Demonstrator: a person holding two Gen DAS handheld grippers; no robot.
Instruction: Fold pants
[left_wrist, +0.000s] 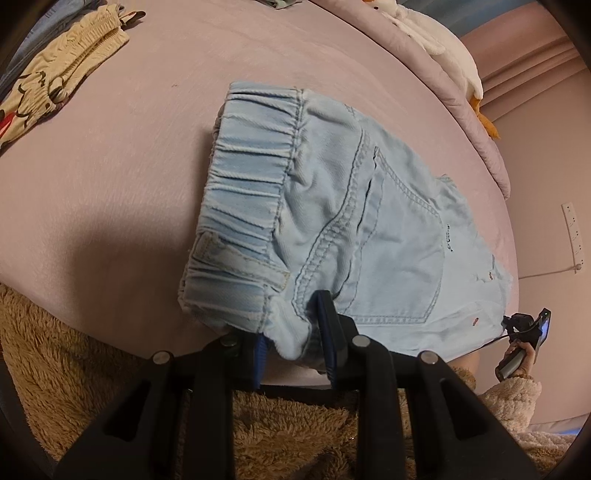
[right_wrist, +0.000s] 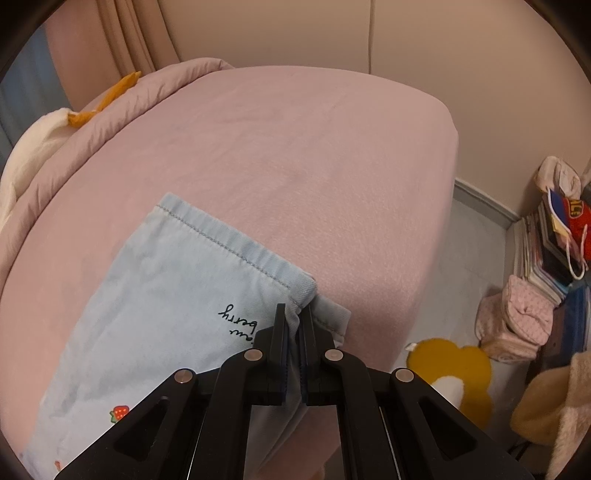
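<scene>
I have the light-blue pants (left_wrist: 369, 221) lying on the pink bed (left_wrist: 129, 166), already doubled leg on leg by the look of it. My left tongs (left_wrist: 295, 332) pinch the waistband end at the near edge, and my right tongs (right_wrist: 293, 321) are clamped narrow on the hem corner. What remains, I judge, is bringing hem to waistband and flattening.

pants (left_wrist: 332, 221) | light-blue denim, gathered elastic waistband, stitched back pocket, small strawberry print and black script lettering | folded, lying flat on the pink bed, near its near edge | waistband corner and hem (right_wrist: 229, 240) corner each pinched, lifted slightly
</scene>
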